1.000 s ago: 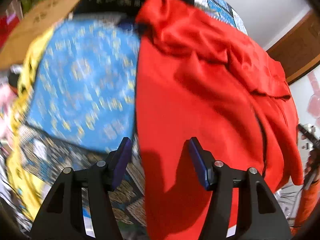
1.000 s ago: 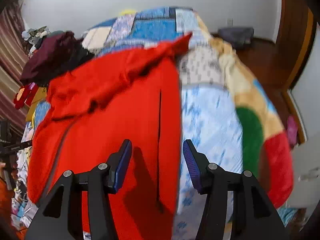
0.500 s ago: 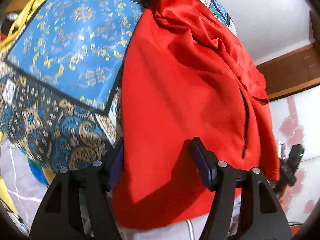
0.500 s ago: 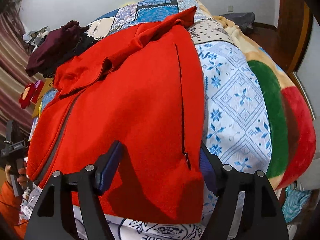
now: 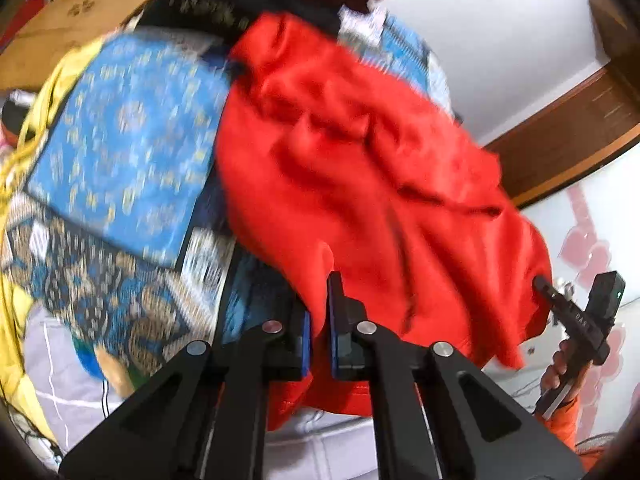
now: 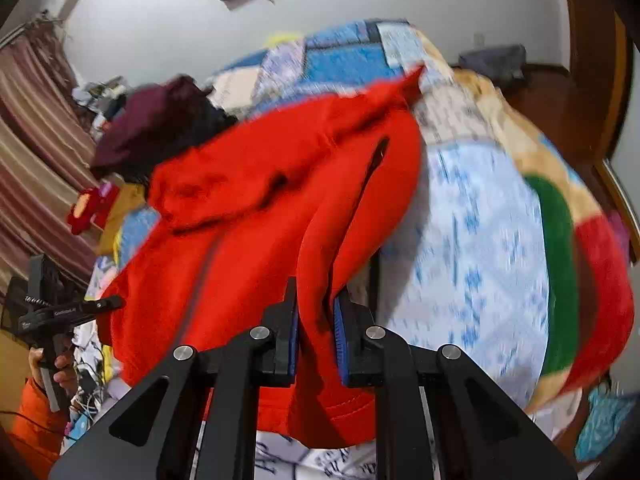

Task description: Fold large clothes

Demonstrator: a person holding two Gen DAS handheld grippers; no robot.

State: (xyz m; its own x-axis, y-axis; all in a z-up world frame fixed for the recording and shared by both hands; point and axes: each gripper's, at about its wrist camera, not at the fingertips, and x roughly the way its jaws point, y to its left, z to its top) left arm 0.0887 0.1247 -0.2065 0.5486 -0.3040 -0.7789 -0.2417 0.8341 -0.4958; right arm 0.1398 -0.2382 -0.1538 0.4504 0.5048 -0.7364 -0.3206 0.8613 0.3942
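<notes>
A red jacket (image 5: pixel 360 184) lies spread across a bed (image 6: pixel 480 240) covered in patterned blankets. The left tongs (image 5: pixel 319 332) and the right tongs (image 6: pixel 316 336) each pinch its hem at the bed's near edge.

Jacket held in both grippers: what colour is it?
Plain red jacket, clearest in the right wrist view.

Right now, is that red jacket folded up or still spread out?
Spread out, not yet folded. The red jacket lies open across the patchwork bedspread, its near hem pinched by the left gripper and right gripper.
</notes>
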